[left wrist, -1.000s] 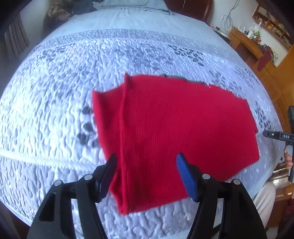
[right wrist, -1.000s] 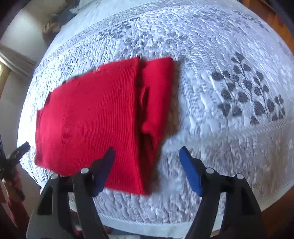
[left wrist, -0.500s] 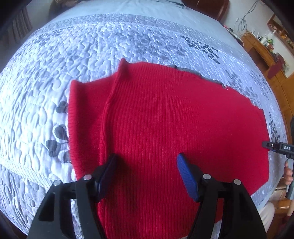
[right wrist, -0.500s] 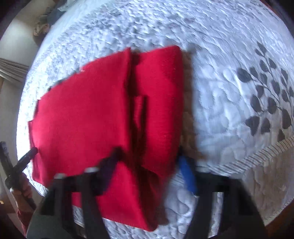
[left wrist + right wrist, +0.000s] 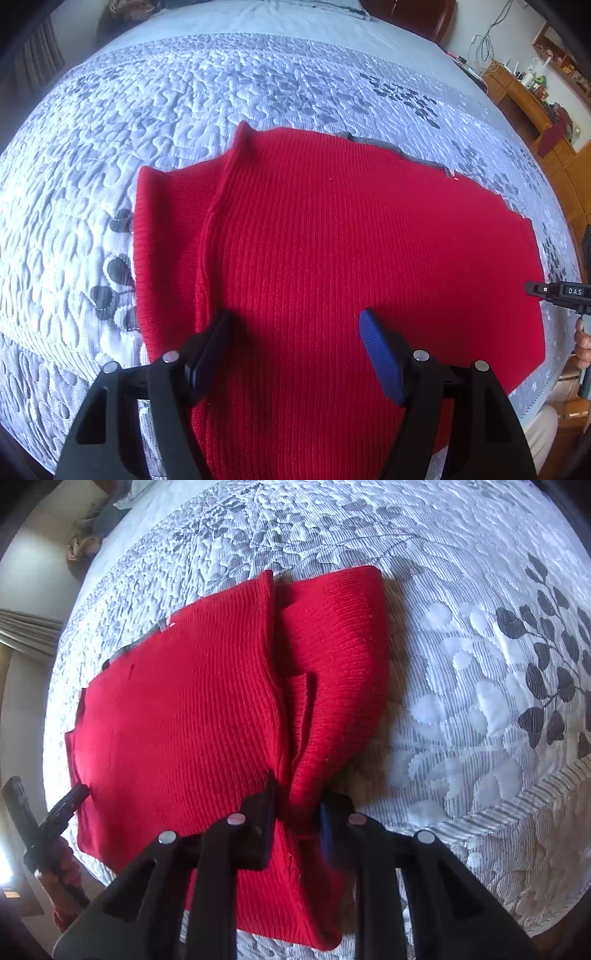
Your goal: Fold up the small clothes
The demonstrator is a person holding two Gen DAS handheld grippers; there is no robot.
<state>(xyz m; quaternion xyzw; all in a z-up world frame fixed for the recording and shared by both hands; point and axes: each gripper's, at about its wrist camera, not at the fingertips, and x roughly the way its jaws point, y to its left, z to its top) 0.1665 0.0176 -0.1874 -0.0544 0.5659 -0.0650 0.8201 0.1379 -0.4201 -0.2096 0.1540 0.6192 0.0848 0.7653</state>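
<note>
Your left gripper (image 5: 295, 332) hangs low over the red knit garment (image 5: 332, 258), its two fingers spread wide apart with only ribbed fabric showing between them; nothing is caught in it, and whether the fingertips touch the cloth cannot be told from this view. Your right gripper (image 5: 297, 805) has its fingers drawn close together and pinches a bunched ridge of the same red knit garment (image 5: 177, 731) at the near end of the folded-over side panel (image 5: 332, 646). The garment lies flat on the quilted bedspread (image 5: 184, 92), near the edge of the bed closest to you, with its ribbing running away from the left camera. One narrow strip is folded onto the main body: it shows as a raised seam line on the left of the left wrist view and as a doubled flap on the right of the right wrist view, with a small loose tab lying in the crease. A thin grey trim (image 5: 388, 146) edges the far side of the garment. The bedspread (image 5: 480, 664) carries a dark leaf pattern (image 5: 546, 672) just beside the folded panel. A wooden cabinet (image 5: 524, 99) stands beyond the bed at the upper right of the left wrist view.
</note>
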